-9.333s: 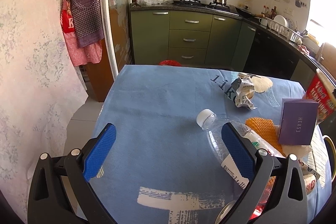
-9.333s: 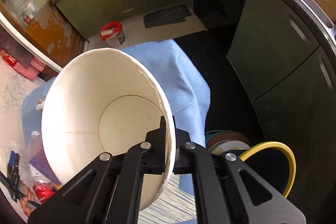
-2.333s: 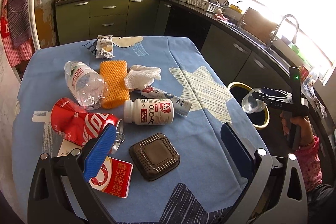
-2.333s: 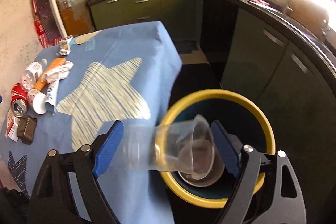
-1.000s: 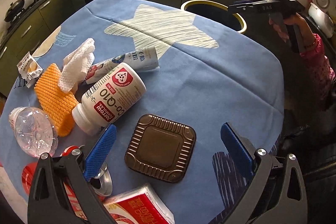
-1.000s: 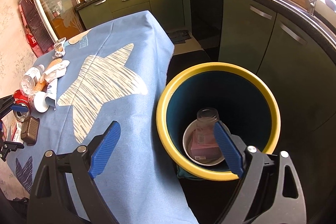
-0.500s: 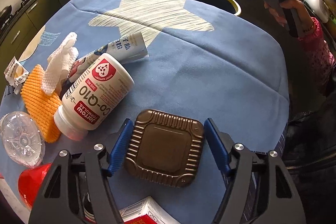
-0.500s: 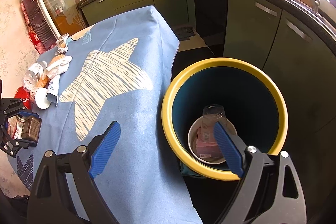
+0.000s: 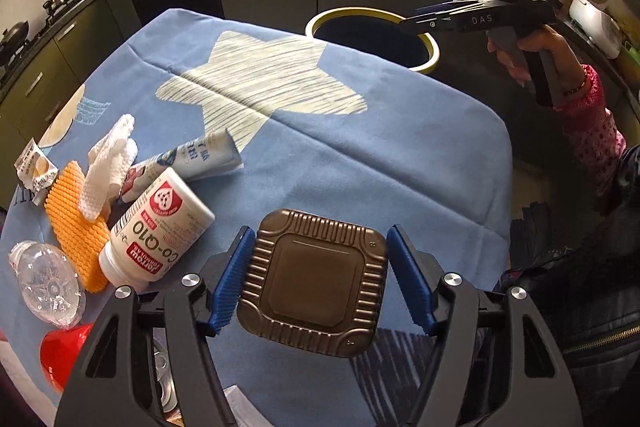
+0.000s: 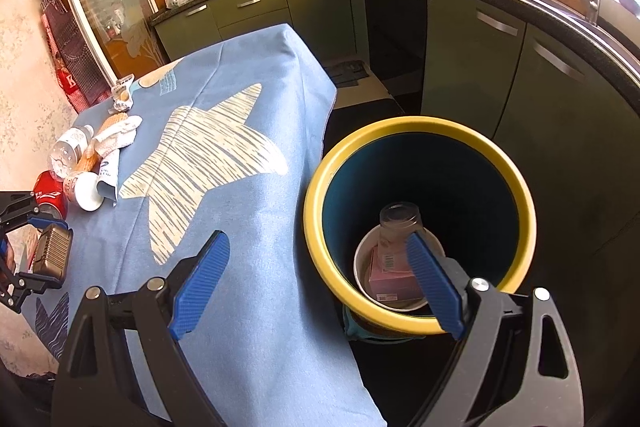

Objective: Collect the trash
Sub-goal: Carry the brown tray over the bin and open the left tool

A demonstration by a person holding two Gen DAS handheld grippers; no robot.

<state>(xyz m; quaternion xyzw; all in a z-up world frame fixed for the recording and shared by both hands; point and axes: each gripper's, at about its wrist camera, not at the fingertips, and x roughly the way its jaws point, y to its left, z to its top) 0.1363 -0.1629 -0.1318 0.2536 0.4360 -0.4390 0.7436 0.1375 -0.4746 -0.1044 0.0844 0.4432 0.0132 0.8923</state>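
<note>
My left gripper [image 9: 320,279] is shut on a brown ribbed square lid [image 9: 314,283] and holds it just above the blue tablecloth [image 9: 360,155]; the lid also shows in the right wrist view [image 10: 52,255]. My right gripper [image 10: 316,279] is open and empty, over the table edge beside the yellow-rimmed bin [image 10: 316,187], which holds a paper bowl [image 10: 362,255], a pink box [image 10: 390,277] and a clear cup [image 10: 398,221]. The bin [image 9: 428,43] lies beyond the table's far edge in the left wrist view.
On the table's left lie a Co-Q10 bottle [image 9: 160,227], a tube [image 9: 200,155], a white tissue [image 9: 108,163], an orange sponge [image 9: 76,223], a clear bottle [image 9: 46,283], a red can [image 9: 60,355] and a wrapper [image 9: 34,167]. Green cabinets [image 10: 500,67] ring the room.
My left gripper moved forward over the brown lid, shut on it and lifted it slightly. My right gripper, having dropped the clear cup into the bin, stays open and has drawn back a little.
</note>
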